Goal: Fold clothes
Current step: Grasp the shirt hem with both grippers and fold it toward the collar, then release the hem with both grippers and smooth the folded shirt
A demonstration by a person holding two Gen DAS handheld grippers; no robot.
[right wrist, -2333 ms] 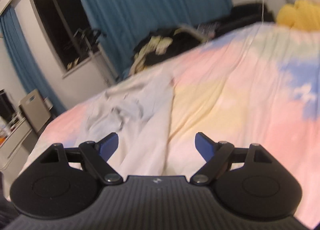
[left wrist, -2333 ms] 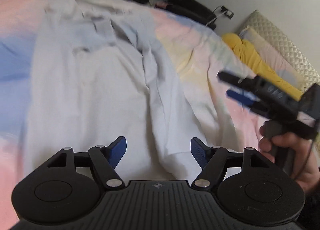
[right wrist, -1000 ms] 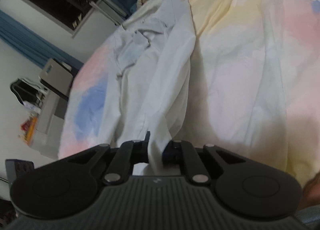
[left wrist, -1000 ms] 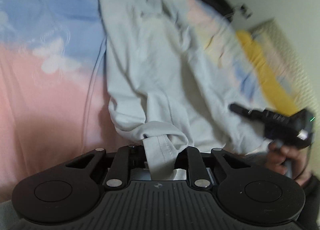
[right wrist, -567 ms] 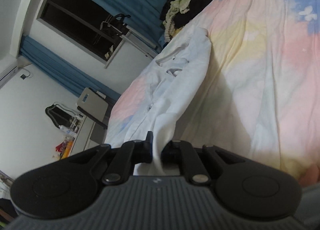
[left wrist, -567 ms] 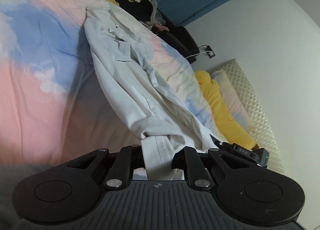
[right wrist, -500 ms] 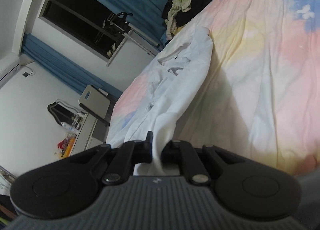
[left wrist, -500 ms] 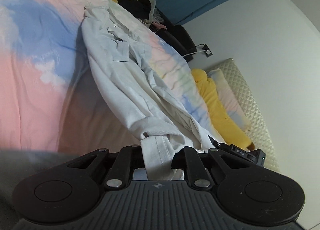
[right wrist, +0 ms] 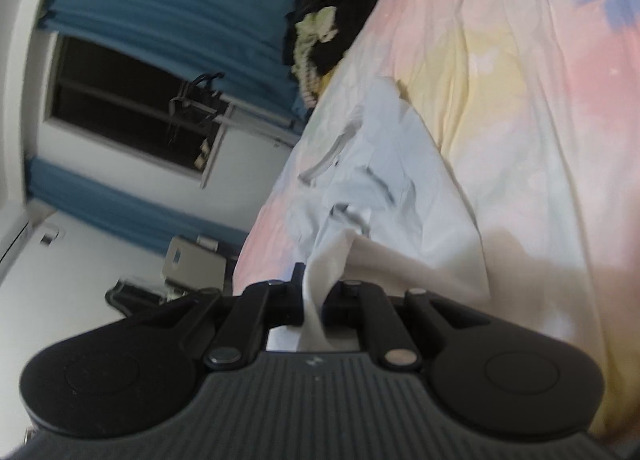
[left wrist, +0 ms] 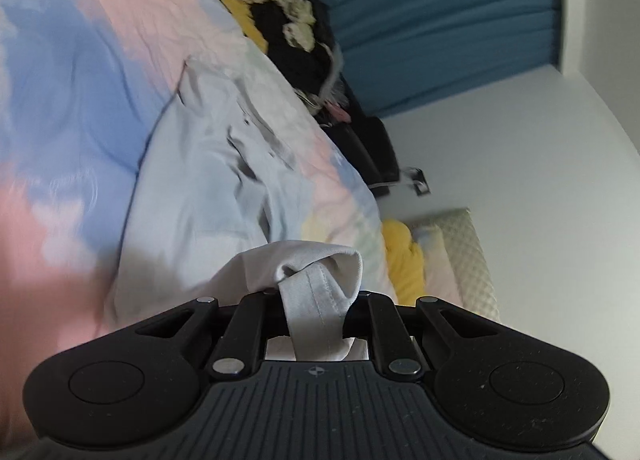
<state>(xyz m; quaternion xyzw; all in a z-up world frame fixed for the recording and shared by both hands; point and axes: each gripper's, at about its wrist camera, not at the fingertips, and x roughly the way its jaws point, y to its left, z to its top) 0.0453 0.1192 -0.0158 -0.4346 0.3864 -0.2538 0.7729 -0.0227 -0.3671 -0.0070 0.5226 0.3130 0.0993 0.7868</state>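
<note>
A pale blue-white shirt [left wrist: 208,188] lies along the pastel bedspread [left wrist: 60,72], its collar end toward the far side of the bed. My left gripper [left wrist: 314,294] is shut on a hemmed corner of the shirt, and that cloth bunches up over the jaws. In the right wrist view the same shirt [right wrist: 384,180] stretches away from me, and my right gripper [right wrist: 316,288] is shut on another part of its near edge. Both held edges are lifted off the bed, so the near part of the shirt folds over the rest. The fingertips are hidden by fabric.
A heap of dark and cream clothes [left wrist: 292,32] sits at the far end of the bed, before blue curtains [left wrist: 440,20]. A yellow cushion [left wrist: 402,260] and a quilted pillow [left wrist: 464,256] lie to the right. The right wrist view shows a dark window [right wrist: 132,108] and a white wall.
Both grippers, shut on the shirt, have moved forward toward the collar end with the hem lifted; the shirt now looks shorter and doubled over. The right gripper no longer shows in the left view.
</note>
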